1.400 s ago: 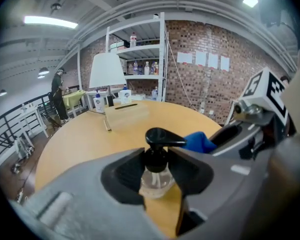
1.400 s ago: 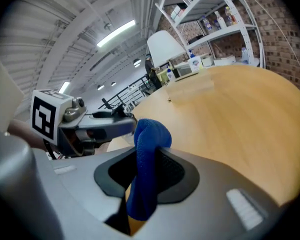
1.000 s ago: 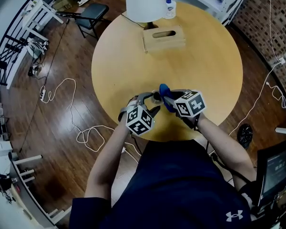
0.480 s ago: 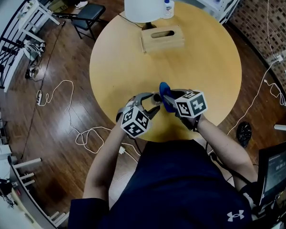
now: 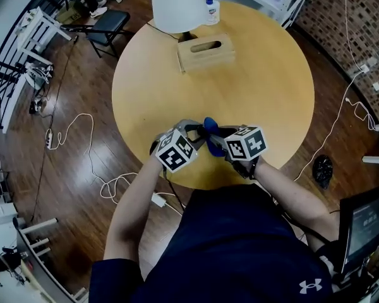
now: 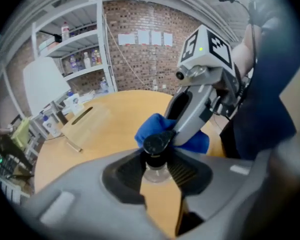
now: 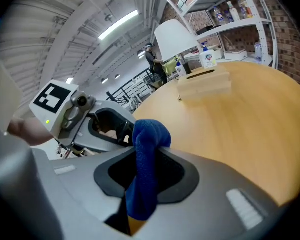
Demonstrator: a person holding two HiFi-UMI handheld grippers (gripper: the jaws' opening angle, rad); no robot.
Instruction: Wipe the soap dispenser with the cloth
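At the near edge of the round table my two grippers meet tip to tip. The soap dispenser, a small clear bottle with a black cap, stands between the pads of my left gripper. Its jaws have just been closing and now press on the bottle's neck. My right gripper is shut on a blue cloth. The bunched cloth rests against the far side of the cap. In the head view the cloth shows between the two marker cubes, and the bottle is mostly hidden there.
A wooden tissue box, a white lamp shade and a second pump bottle stand at the table's far side. A dark chair and cables lie on the wooden floor to the left. Shelves stand behind the table.
The left gripper's jaws have narrowed onto the small bottle. Both grippers stay together at the table's near edge, and the cloth remains in the right gripper.
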